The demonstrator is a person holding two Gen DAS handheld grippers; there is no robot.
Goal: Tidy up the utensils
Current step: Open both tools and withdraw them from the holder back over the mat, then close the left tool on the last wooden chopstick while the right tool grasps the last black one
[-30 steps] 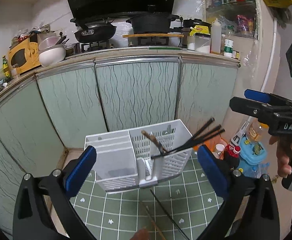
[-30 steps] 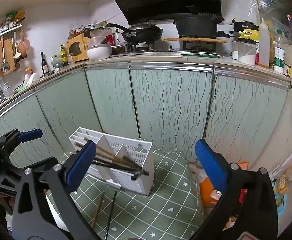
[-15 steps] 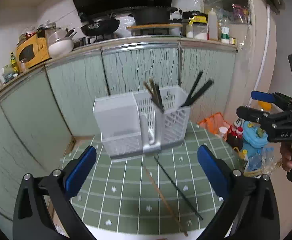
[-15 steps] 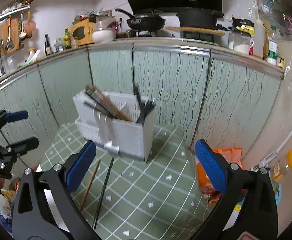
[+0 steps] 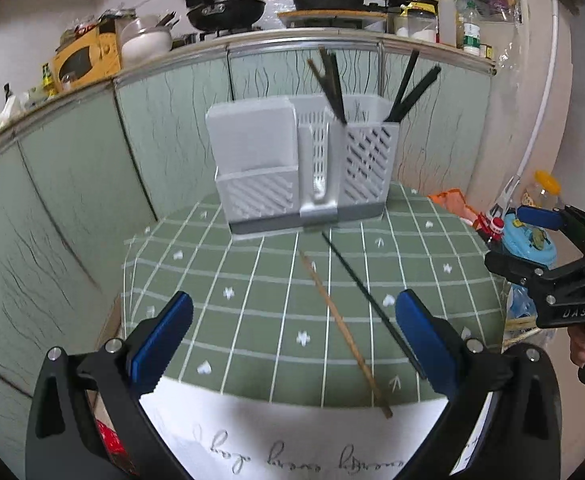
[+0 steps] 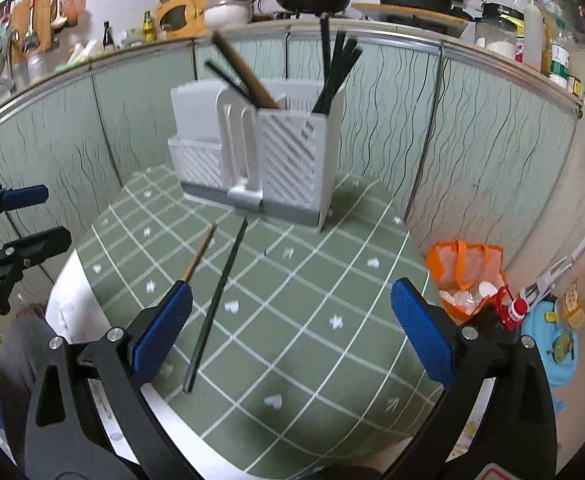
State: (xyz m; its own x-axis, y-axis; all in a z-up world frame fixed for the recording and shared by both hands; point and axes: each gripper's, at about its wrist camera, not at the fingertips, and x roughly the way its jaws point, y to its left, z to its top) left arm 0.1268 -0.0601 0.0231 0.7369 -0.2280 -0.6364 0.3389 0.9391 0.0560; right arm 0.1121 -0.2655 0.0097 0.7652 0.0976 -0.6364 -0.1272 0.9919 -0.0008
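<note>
Left wrist view: left gripper (image 5: 290, 336) spread wide, empty, above the bench (image 5: 252, 312). White utensil caddy (image 5: 304, 168) upright at the far edge, dark chopsticks (image 5: 332, 88) standing in its slotted compartments, blurred. Wooden chopstick (image 5: 342, 328) and black chopstick (image 5: 366, 296) lie loose in front; the black one's near end is hidden behind a pad. Right wrist view: right gripper (image 6: 290, 332) likewise wide, empty; wooden chopstick's near end is covered by its left pad.
</note>
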